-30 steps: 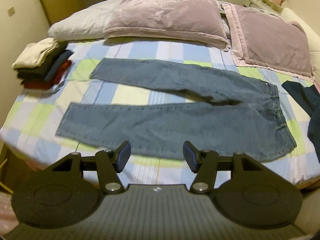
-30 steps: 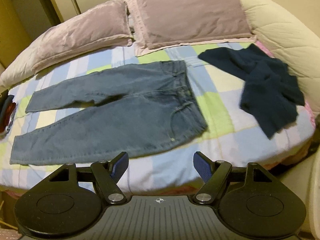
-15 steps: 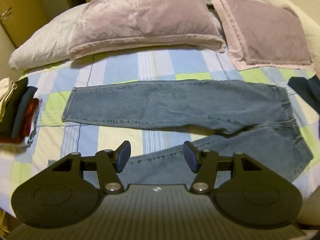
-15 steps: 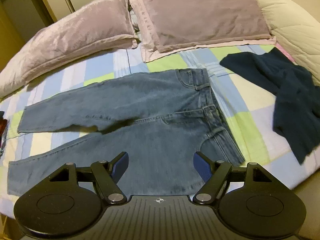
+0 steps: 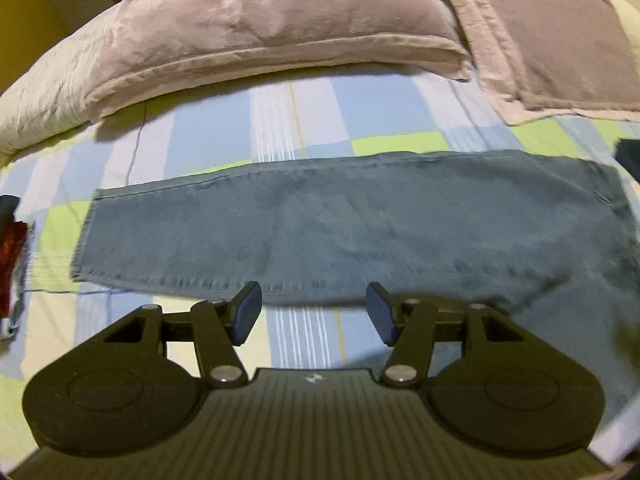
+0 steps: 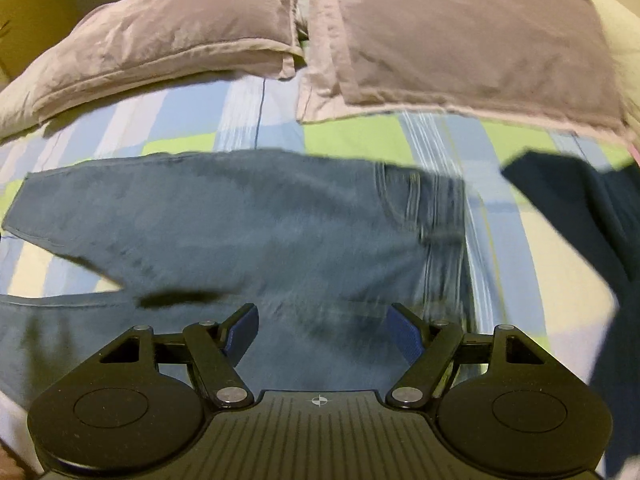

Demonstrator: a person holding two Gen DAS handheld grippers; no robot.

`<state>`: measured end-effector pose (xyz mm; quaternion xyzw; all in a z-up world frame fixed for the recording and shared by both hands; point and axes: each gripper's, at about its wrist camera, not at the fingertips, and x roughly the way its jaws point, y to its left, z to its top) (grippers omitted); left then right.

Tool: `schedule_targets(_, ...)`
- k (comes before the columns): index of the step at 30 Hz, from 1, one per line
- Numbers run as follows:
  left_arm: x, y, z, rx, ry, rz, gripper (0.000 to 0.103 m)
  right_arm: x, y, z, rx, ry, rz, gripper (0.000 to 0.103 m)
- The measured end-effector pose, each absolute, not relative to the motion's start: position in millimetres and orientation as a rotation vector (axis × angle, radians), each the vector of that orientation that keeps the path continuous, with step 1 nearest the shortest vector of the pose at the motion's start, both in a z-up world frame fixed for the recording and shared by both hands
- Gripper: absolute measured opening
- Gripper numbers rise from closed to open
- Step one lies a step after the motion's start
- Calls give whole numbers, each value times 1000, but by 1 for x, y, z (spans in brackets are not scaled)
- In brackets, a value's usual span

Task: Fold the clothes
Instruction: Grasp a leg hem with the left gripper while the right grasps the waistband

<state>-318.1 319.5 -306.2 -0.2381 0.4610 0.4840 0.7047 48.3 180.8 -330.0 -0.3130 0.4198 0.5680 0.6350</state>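
Jeans (image 5: pixel 360 236): spread flat on the checked bedsheet (image 5: pixel 280 120), legs to the left, waistband (image 6: pixel 436 216) to the right, far leg lying apart from the near one.
Left claw (image 5: pixel 314 314): spread wide, pinching nothing, hanging just above the sheet in the gap between the two legs, close to the far leg's near seam.
Right claw (image 6: pixel 322 330): spread wide, pinching nothing, over the seat area near the crotch.
Risk, shallow bite: closing on the sheet together with the denim, or on one layer only; cause, flat cloth with no raised edge.
Risk, skewed fold: legs ending misaligned; cause, uneven lift by two claws well apart.
Risk, slip: heavy denim sliding out mid-lift; cause, too little cloth between the pads.
Risk, snag: dragging the dark garment (image 6: pixel 580 208) lying just right of the waistband.
Risk, crowding: swept leg brushing the pillows (image 5: pixel 260 24) on the far side.
Blur: right view smeared, so exact height over the denim not judged.
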Motion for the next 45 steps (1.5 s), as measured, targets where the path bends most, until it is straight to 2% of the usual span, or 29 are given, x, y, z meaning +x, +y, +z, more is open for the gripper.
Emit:
schedule_targets(2,-310,336,-330,-533,1030,1064,49,65,201,-355,-764,948,1318,74)
schedule_targets(5,-297,362,-356,-490,992,1005,49,89,228,-384,-812,906,1376,74)
schedule_targets(11,-282,429,-388,-339,953,879,49,137,282,-404,-818,791,1491,74)
schedule_targets(20,-284,506,-424,-127,1130,653,50,173,339,-427,-925,768,1627,74)
schedule_targets(24,-294,529,-435,-163,1174,559,56,172,355,-443,-987,837,1670,74)
schedule_targets(26,-298,534,-437,-207,1166,504,43,168,359,-453,-1039,863,1675,74)
schedule_targets(27,-298,533,-437,-213,1162,473,29,166,360,-455,-1054,862,1675,66)
schedule_targets(28,-298,530,-437,-208,1161,447,20,164,361,-455,-1063,861,1672,59)
schedule_targets(29,-297,526,-437,-182,1165,438,16,163,361,-455,-1068,863,1671,44)
schedule_targets(30,-296,519,-436,-139,1171,442,9,162,362,-452,-1068,866,1663,32)
schedule_targets(31,-295,513,-435,-96,1176,445,5,160,360,-448,-1080,846,1654,27)
schedule_targets(32,-296,506,-432,-60,1167,464,4,156,357,-444,-1099,802,1651,23)
schedule_targets(36,-312,468,-400,29,1058,600,3,131,322,-417,-1124,570,1625,15)
schedule_targets(39,-332,436,-356,21,945,720,3,115,287,-384,-1069,424,1591,14)
schedule_targets(45,-391,319,-263,-120,723,903,3,75,175,-310,-977,166,1523,14)
